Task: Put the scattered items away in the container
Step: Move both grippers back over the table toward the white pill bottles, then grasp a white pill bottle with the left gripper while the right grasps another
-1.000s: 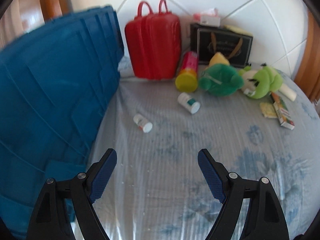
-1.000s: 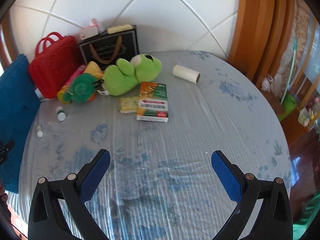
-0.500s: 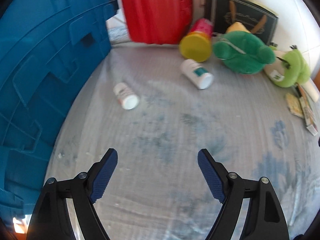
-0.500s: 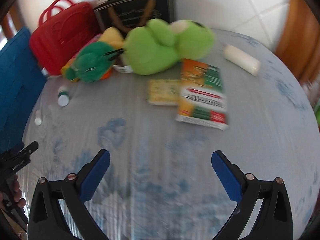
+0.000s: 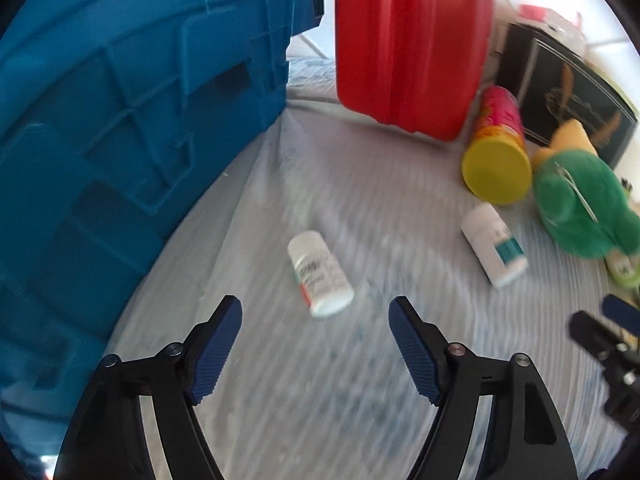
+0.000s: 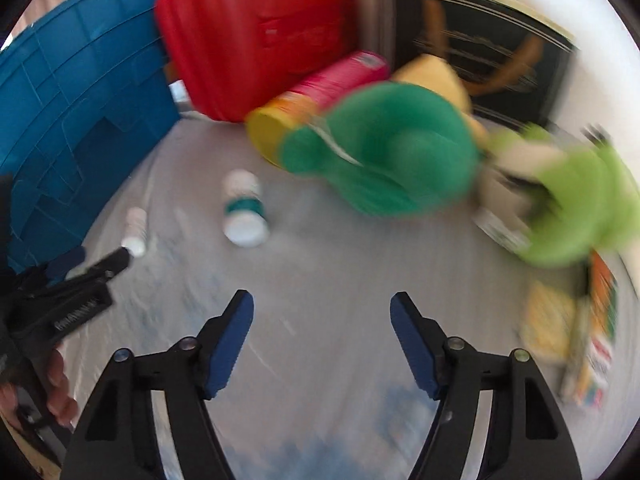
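A blue plastic crate (image 5: 120,128) stands at the table's left; it also shows in the right wrist view (image 6: 72,120). A small white pill bottle (image 5: 320,276) lies on the cloth just ahead of my open, empty left gripper (image 5: 314,340). In the right wrist view the same small bottle (image 6: 134,232) lies by the left gripper's tip. A larger white bottle with a teal label (image 5: 496,246) lies to the right, also in the right wrist view (image 6: 244,208). My right gripper (image 6: 322,334) is open and empty, a short way before that bottle.
A red case (image 5: 408,40), a yellow-lidded pink canister (image 5: 498,152), a dark green plush (image 6: 384,148), a light green plush (image 6: 572,204) and a black bag (image 6: 480,48) crowd the back. Flat boxes (image 6: 592,336) lie at the right. The right gripper's tip (image 5: 616,320) shows in the left wrist view.
Both grippers have moved forward and lower over the table. The left one has closed in on the small white bottle; the right one has swung left toward the teal-labelled bottle. Both stay open.
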Demonstrator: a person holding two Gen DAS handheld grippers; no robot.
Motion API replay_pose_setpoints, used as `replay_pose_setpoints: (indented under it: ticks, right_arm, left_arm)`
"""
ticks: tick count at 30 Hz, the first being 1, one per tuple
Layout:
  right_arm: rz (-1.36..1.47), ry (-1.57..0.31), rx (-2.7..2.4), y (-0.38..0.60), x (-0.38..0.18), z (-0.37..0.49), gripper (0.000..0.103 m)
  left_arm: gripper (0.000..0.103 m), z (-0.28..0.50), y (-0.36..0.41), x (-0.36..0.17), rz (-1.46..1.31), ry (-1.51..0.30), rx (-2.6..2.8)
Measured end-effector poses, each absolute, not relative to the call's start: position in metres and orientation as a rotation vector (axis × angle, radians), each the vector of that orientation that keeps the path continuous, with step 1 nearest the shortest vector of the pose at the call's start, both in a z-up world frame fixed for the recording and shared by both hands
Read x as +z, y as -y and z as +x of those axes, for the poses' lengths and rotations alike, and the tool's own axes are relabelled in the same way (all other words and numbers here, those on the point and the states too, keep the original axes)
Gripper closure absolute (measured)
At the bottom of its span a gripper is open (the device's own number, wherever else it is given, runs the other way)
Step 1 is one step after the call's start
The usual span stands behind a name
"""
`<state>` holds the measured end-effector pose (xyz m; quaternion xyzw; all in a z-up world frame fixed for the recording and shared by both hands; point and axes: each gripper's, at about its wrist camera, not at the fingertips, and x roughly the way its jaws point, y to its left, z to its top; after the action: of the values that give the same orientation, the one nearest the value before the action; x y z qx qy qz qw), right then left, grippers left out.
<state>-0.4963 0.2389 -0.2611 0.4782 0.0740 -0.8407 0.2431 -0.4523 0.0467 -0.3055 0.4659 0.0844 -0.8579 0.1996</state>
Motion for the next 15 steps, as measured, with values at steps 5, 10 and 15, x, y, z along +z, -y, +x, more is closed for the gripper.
replay_pose_setpoints:
  ticks: [5, 10, 15]
  right_arm:
    - [1.274, -0.282, -2.260, -0.194, -0.273, -0.520, 0.032]
    - [1.273, -0.344, -2.221, -0.165, -0.288, -0.537, 0.036]
    - [1.297, -0.371, -2.207, -0.152, -0.303, -0.546, 0.053]
  left_arm:
    - [0.026, -0.476, -0.036, -0.324, 1.316, -0.280, -2.357]
    - [0.033, -0.486, -0.030, -0.333, 1.305, -0.323, -2.358]
    - [0.063, -0.490, -0.035, -0.330, 1.303, -0.315, -2.388]
